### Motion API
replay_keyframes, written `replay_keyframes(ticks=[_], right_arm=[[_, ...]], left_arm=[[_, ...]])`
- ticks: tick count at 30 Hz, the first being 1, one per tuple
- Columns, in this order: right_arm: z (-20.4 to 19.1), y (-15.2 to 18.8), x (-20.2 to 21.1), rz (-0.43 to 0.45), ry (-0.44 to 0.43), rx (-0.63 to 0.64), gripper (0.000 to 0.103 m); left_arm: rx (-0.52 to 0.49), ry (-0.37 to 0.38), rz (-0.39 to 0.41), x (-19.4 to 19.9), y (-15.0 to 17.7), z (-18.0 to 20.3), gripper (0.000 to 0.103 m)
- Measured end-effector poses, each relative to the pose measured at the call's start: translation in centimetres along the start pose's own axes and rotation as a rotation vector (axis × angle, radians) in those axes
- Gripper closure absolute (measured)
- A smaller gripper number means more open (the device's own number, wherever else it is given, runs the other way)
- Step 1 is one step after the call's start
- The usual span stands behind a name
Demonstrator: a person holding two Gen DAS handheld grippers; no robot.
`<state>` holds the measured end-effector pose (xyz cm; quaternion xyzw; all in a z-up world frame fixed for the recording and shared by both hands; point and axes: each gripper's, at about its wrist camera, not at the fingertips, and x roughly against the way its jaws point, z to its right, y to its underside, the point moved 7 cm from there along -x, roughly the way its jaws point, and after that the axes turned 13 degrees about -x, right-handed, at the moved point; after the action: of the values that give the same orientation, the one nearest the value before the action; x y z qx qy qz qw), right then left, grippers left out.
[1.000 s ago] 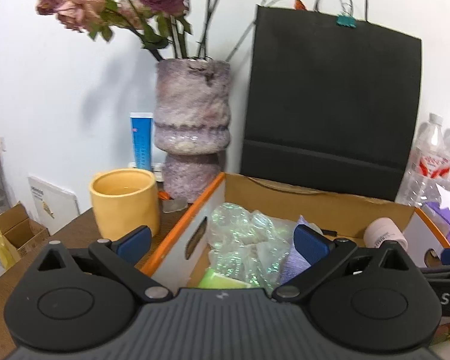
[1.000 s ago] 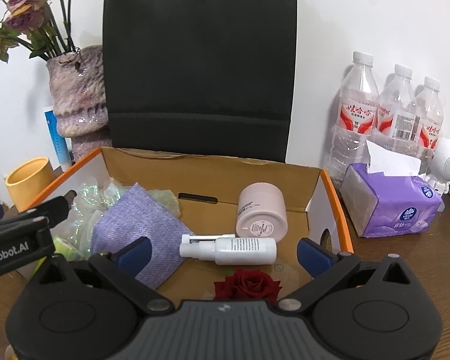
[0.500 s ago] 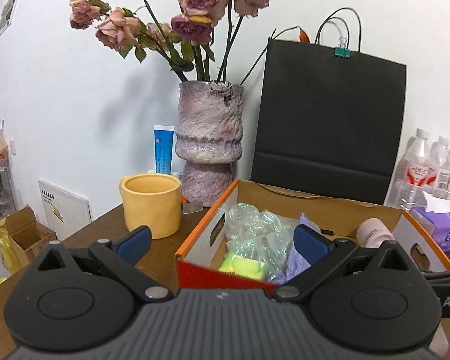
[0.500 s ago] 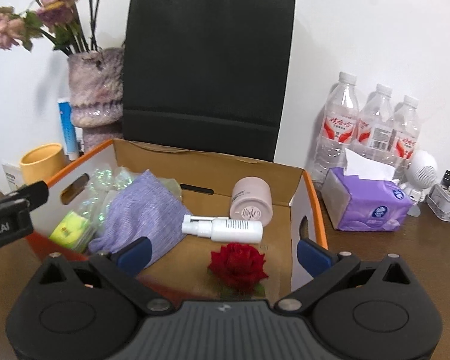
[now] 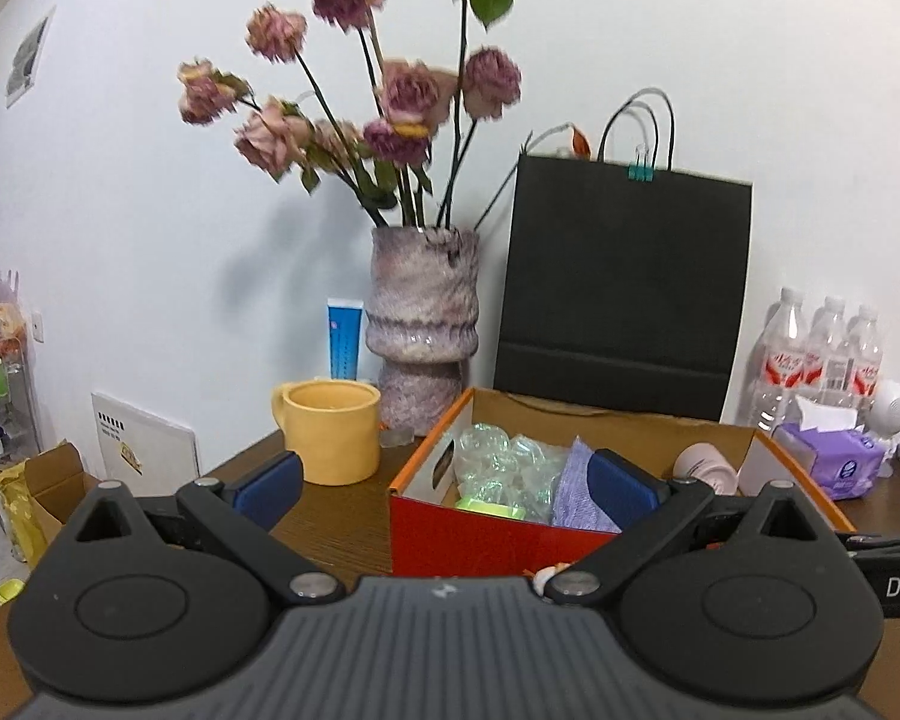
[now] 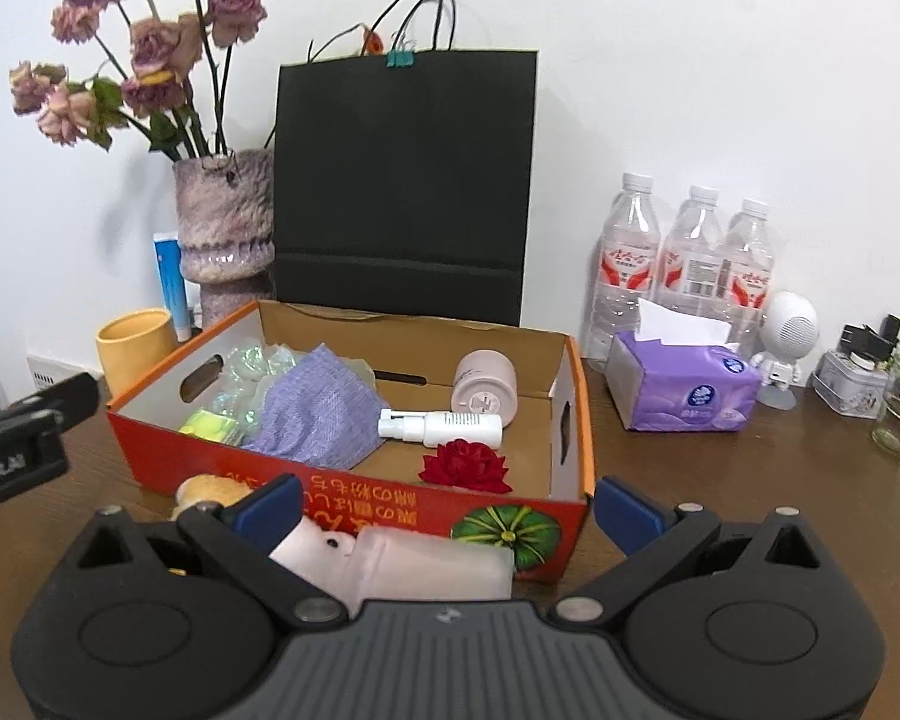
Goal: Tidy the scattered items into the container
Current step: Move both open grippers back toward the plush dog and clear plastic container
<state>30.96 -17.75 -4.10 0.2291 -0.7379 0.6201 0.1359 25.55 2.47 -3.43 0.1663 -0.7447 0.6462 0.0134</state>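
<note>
Both grippers, left (image 5: 444,477) and right (image 6: 447,507), are being held spread wide with nothing between the fingers. The cardboard box (image 6: 570,360) is sitting on the table (image 6: 720,480), holding a purple cloth (image 6: 318,408), spray bottle (image 6: 444,427) and red rose (image 6: 465,465). A pale pink bottle (image 6: 414,564) is lying outside, just against the box's front wall.

vase (image 5: 423,306), black bag (image 6: 405,180), tissues (image 6: 684,387)

The box (image 6: 354,483) was set on the table (image 6: 720,480). In it lay a cloth (image 6: 318,408), spray (image 6: 444,427), jar (image 6: 485,384) and rose (image 6: 465,465). Behind it stood a bag (image 6: 405,180); left, a mug (image 6: 135,342); right, tissues (image 6: 681,390); before it, a bottle (image 6: 414,561).
</note>
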Motion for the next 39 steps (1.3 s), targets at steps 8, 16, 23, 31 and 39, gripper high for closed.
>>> replay_keyframes(ticks=[8,16,23,31,39], right_arm=[[0.0,2.0,3.2,0.008,-0.017,0.009,0.0],[0.7,4.1,6.5,0.028,-0.055,-0.019,0.0],[1.1,5.4,8.2,0.035,-0.089,-0.037,0.0],[1.1,6.7,8.9,0.033,-0.118,-0.021,0.0],[1.1,7.3,9.6,0.045,-0.136,-0.012,0.0]], left_arm=[[-0.009,0.015,0.003,3.4,1.0,-0.1,0.0],[-0.009,0.035,0.002,5.9,1.9,-0.4,0.0],[0.019,0.053,-0.007,8.3,3.0,-1.0,0.0],[0.014,0.028,-0.028,10.2,3.8,-1.6,0.0],[0.009,0.03,-0.039,11.4,4.3,-1.6,0.0]])
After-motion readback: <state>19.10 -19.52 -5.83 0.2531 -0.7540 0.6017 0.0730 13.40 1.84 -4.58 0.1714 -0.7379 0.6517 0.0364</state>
